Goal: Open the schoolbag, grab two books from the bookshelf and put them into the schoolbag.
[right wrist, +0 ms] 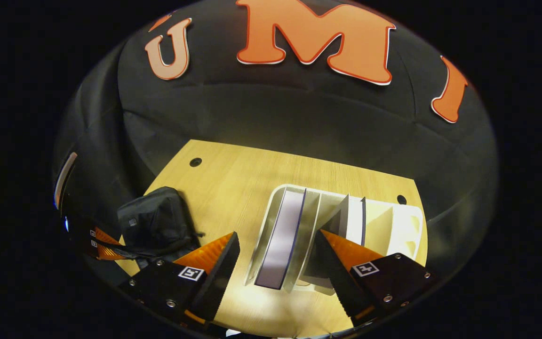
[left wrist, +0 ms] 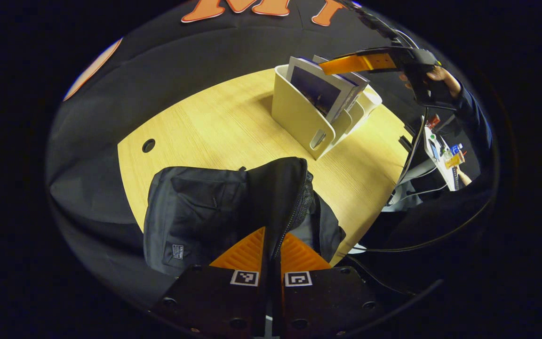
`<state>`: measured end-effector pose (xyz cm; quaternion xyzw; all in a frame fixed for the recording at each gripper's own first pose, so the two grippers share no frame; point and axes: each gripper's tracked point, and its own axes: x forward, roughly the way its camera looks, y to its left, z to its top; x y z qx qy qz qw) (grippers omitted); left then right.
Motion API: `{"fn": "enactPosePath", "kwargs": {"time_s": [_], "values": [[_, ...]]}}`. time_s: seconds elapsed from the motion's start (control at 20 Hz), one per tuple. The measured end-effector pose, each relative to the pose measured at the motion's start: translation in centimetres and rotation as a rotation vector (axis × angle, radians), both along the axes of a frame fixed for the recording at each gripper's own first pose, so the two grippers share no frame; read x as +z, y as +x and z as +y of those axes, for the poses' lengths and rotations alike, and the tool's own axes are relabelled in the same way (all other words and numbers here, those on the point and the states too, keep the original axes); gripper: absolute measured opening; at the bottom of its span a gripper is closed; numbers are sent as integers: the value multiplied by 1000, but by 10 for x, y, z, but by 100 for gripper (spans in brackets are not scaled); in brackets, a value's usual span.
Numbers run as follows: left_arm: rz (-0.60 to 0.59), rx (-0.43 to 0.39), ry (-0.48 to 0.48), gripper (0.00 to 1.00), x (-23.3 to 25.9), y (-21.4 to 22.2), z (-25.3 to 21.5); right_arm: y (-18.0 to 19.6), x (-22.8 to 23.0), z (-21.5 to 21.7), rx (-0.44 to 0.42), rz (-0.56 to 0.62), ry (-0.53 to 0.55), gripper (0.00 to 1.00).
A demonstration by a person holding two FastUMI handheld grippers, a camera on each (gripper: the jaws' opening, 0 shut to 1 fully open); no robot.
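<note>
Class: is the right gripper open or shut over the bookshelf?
Open: the right gripper has its fingers spread wide above a book standing in the bookshelf.

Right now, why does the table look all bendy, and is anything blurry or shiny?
In the left gripper view the fisheye lens curves the table edge; the schoolbag stays sharp but dark. In the right gripper view the bookshelf bows outward, a bright glare patch lies on the wood below it, and the right gripper fingers look slightly soft.

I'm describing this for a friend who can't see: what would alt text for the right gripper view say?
The right gripper, its orange fingers wide open, hovers above a book standing in a white bookshelf on a wooden table. To the left, a black schoolbag lies on the table.
</note>
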<state>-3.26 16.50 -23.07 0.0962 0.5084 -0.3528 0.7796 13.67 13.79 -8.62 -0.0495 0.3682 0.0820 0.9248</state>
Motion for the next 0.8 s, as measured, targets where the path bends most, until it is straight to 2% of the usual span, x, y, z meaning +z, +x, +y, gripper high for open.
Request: {"fn": "enactPosePath", "kwargs": {"time_s": [0.1,0.25,0.4,0.65,0.8], "values": [[14,-22,33,6,-6,-2,-2,5,-13,-5,-37,53,-30,98],[22,-52,44,6,-8,0,-9,8,-30,5,-57,157,22,94],[41,-39,63,6,-12,6,-6,4,-45,12,-100,289,81,90],[39,-73,73,6,-12,7,-8,7,-52,11,-114,372,40,80],[38,-90,78,6,-11,10,-7,8,-57,10,-168,427,60,71]]}}
